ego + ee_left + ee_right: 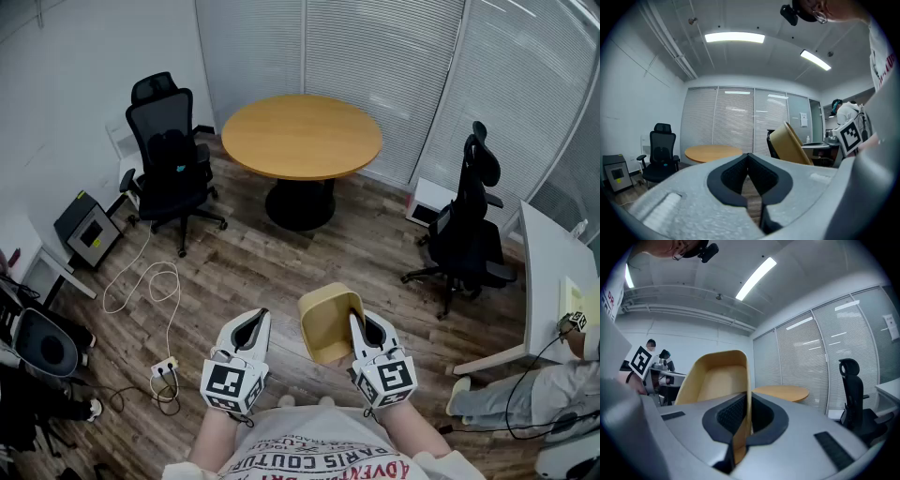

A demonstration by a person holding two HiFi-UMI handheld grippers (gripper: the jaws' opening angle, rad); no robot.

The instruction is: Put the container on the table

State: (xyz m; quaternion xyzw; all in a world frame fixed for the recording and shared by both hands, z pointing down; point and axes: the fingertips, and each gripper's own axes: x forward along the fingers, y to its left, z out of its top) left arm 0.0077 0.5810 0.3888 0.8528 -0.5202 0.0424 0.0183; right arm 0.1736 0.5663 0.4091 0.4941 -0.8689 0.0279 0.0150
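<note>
Empty tan plastic container (330,323), open-topped, tilted.
Wall clamped by right gripper (356,324), well apart from the round wooden table (302,136).

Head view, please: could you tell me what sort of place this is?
Probably a small office meeting room: a round wooden table stands in the middle, black wheeled office chairs sit beside it, and closed blinds line the far walls.

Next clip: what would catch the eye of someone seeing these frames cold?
A tan container stands out, held low in front of the person with one wall pinched in the right gripper. The left gripper beside it is shut on nothing. Ahead, a round wooden table stands mid-room between two black office chairs.
</note>
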